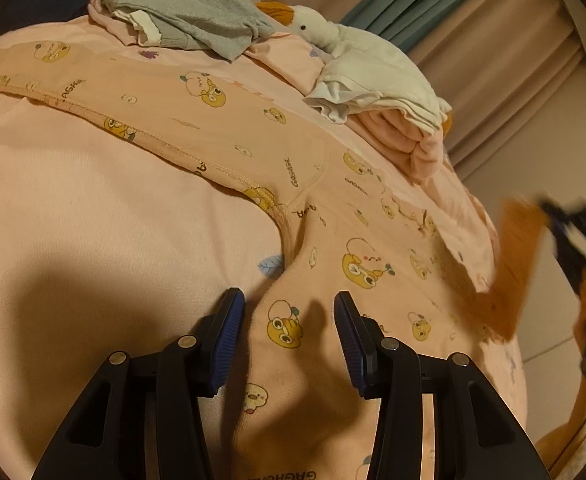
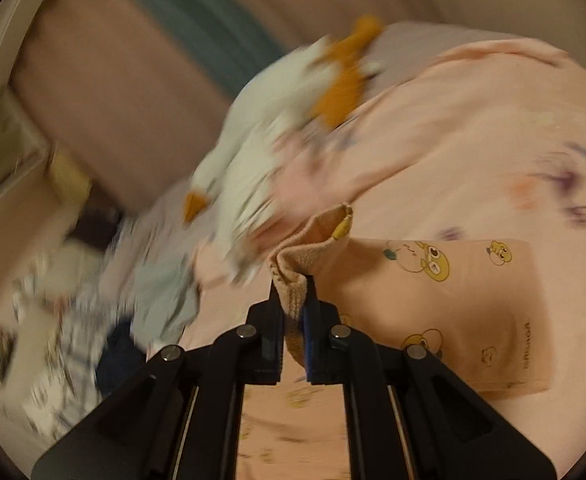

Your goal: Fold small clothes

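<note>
one printed garment (image 1: pixel 253 128): right gripper (image 2: pixel 293 280) fingers pinch its cuff, left gripper (image 1: pixel 289 300) fingers apparently apart.

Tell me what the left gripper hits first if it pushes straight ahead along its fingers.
Most likely the peach printed garment itself: the left gripper stands open, angled down over the cloth, with a cartoon duck print between its fingers. Depth is unclear, so contact may be very near.

Bedroom — bed sheet (image 1: pixel 73 200), plush goose (image 1: pixel 333 36), curtains (image 1: pixel 493 40).

"GAGAGA" printed repeatedly on the peach cartoon-print garment (image 1: pixel 229 128), some prints upside down
</note>
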Demonstrator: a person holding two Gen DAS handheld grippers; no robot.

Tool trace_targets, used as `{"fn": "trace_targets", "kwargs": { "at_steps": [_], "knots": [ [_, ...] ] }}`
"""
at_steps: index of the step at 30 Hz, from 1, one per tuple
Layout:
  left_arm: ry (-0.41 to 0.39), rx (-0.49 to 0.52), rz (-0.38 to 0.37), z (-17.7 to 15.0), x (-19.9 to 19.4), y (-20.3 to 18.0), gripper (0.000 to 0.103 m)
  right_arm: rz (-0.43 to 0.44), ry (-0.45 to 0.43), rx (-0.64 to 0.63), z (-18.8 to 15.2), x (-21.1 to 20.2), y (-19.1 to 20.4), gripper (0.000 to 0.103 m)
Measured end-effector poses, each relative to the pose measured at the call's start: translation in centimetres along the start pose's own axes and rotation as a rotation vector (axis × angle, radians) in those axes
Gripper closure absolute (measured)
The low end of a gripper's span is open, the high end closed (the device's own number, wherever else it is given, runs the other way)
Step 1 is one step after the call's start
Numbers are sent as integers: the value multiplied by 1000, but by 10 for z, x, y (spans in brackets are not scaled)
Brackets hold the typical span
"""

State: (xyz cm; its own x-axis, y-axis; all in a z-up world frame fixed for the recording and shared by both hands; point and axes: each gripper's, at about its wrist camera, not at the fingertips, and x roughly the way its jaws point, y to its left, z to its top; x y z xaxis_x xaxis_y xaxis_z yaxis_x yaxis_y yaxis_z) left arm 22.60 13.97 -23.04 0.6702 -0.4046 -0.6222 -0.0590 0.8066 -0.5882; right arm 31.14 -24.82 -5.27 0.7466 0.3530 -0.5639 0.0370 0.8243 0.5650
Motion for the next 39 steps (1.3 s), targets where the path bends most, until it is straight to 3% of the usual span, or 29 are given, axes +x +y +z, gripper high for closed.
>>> {"fn": "trace_targets", "kwargs": {
  "at_steps": [2,7,11,14,17,19,21,24,27,29,31,32,33,34,35,36,38,39],
  "knots": [
    [-3,-12,-11,1,-1,2,57,-58,97,-100,-31,58,54,95],
    [-5,-12,-12,0,-1,1,57,-141,287,-293,-109,154,115,90],
    [-14,-36,-38,0,-1,5,57,-214,381,-435,-137,182,121,82],
    [-19,-51,-48,1,-1,7,57,-249,438,-508,-131,168,120,77],
    [-19,-41,-33,2,0,3,56,-286,346,-597,-114,117,106,51],
    [-18,-33,-34,2,0,2,52,-331,222,-632,-104,71,82,11],
    [-20,-36,-46,3,0,3,51,-390,100,-640,-97,30,51,0],
    [-19,-41,-49,3,-1,4,51,-437,20,-579,-87,-13,-9,1],
    [-11,-17,-5,3,1,-3,51,-429,67,-497,-79,-20,-66,3],
    [8,13,51,5,3,-11,51,-421,106,-393,-73,-10,-99,15],
    [27,18,125,11,6,-20,51,-396,176,-330,-69,12,-120,36],
    [35,14,133,13,6,-19,51,-375,201,-342,-71,23,-121,40],
    [34,1,147,18,3,-18,51,-379,216,-380,-73,36,-122,53],
    [-4,-43,190,27,-6,-12,51,-445,219,-432,-78,48,-121,62],
    [-39,-77,213,33,-14,-7,51,-483,220,-463,-81,55,-122,60],
    [-89,-117,235,42,-24,1,51,-446,183,-453,-83,54,-126,61],
    [-121,-138,274,60,-33,14,51,-400,161,-411,-81,47,-133,69],
    [-114,-139,320,69,-34,22,51,-375,150,-373,-77,43,-138,79]
  ]
}}
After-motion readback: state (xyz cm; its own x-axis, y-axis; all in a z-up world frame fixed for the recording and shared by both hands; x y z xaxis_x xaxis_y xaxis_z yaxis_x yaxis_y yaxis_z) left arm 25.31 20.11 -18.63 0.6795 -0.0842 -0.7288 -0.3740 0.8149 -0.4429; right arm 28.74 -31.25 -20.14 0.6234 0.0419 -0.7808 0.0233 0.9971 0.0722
